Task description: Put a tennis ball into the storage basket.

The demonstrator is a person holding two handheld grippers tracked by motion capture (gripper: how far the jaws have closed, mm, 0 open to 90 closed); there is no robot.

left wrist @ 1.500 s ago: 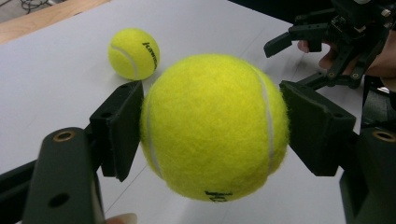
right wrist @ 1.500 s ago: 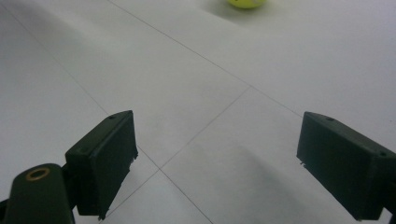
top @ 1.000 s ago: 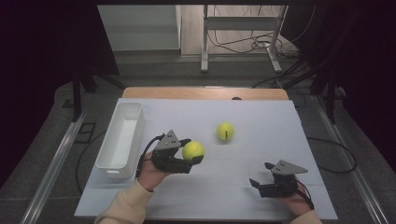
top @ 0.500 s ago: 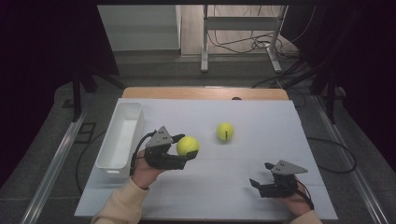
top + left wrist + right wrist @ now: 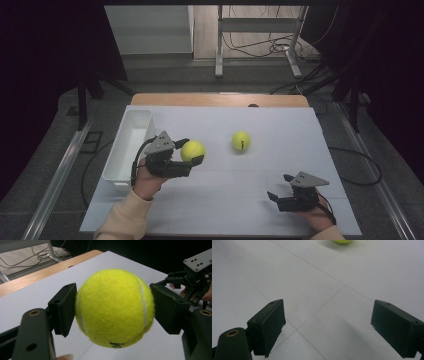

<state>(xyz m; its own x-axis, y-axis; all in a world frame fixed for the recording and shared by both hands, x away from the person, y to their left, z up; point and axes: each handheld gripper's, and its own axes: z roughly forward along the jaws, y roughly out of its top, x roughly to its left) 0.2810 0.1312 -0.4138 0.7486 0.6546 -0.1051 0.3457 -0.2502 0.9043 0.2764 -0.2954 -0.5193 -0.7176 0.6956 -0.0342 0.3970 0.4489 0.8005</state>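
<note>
My left gripper point(image 5: 192, 159): raised off the tabletop, jaws clamped on a ball point(image 5: 192, 150). My right gripper point(image 5: 280, 187): low near the tabletop's front right, jaws spread, nothing between.

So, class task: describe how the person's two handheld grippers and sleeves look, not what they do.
Both the left gripper and right gripper are black, with two flat block-shaped jaws, brass-ringed holes and a grey three-cornered plate on top. A black cable trails from each. The sleeves are cream.

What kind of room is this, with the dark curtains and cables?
Probably a lab recording bench: a white-topped table, loose floor cables behind, and a hand-held black tool gripping a yellow tennis ball.
</note>
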